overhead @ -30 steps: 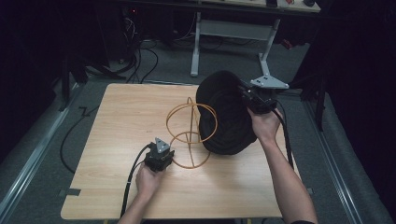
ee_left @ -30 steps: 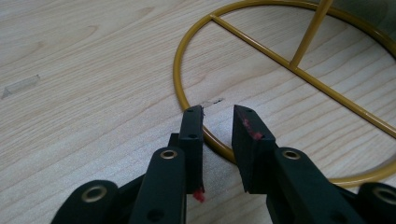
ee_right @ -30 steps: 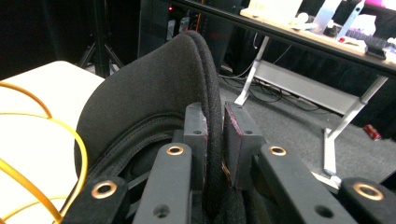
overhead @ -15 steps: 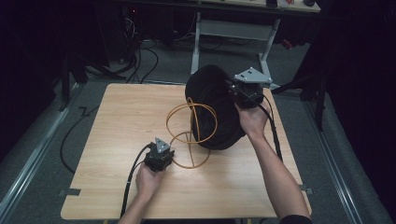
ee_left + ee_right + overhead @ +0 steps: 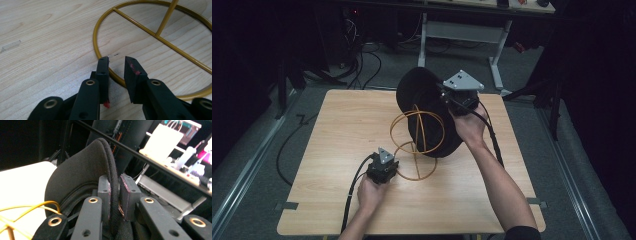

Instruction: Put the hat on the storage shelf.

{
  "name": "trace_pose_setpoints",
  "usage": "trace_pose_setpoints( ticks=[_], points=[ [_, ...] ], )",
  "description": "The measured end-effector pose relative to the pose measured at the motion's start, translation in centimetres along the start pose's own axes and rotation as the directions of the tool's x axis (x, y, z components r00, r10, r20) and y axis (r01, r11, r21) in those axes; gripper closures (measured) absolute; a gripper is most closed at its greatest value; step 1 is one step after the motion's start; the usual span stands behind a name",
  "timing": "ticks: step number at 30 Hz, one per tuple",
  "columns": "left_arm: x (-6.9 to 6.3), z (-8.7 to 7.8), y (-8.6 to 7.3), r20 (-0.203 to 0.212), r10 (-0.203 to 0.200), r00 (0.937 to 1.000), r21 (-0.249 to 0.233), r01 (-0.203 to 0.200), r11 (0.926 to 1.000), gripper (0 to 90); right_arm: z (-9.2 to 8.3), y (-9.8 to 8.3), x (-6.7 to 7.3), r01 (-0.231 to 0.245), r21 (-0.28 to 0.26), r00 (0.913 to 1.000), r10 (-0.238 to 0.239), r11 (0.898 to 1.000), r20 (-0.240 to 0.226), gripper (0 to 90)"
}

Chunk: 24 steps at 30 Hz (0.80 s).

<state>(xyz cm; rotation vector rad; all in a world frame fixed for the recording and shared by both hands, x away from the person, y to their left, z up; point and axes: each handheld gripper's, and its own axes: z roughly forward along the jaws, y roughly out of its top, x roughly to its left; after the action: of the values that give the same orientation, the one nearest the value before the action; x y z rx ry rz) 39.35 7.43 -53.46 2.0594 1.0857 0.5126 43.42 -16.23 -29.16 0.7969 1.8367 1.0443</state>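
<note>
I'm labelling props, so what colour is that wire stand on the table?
The wire stand is golden yellow, clearest in the left gripper view.

You work at a light wooden table (image 5: 337, 130) in a dim room, on grey carpet (image 5: 257, 145). Black cables (image 5: 367, 60) trail over the floor beyond it. A white-legged bench (image 5: 492, 45) stands farther back, and tape strips (image 5: 286, 205) mark the floor near you.
</note>
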Motion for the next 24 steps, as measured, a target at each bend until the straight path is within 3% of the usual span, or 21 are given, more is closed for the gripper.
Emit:
trace_pose_setpoints(
  ticks=[24],
  points=[
    [-0.5,0.2,0.2,-0.026,0.016,0.9995,0.002,-0.016,0.9999,77.1,-1.0,1.8,4.4,0.109,-0.016,0.9919,-0.11,0.994,-0.064,77.4]
  ],
)
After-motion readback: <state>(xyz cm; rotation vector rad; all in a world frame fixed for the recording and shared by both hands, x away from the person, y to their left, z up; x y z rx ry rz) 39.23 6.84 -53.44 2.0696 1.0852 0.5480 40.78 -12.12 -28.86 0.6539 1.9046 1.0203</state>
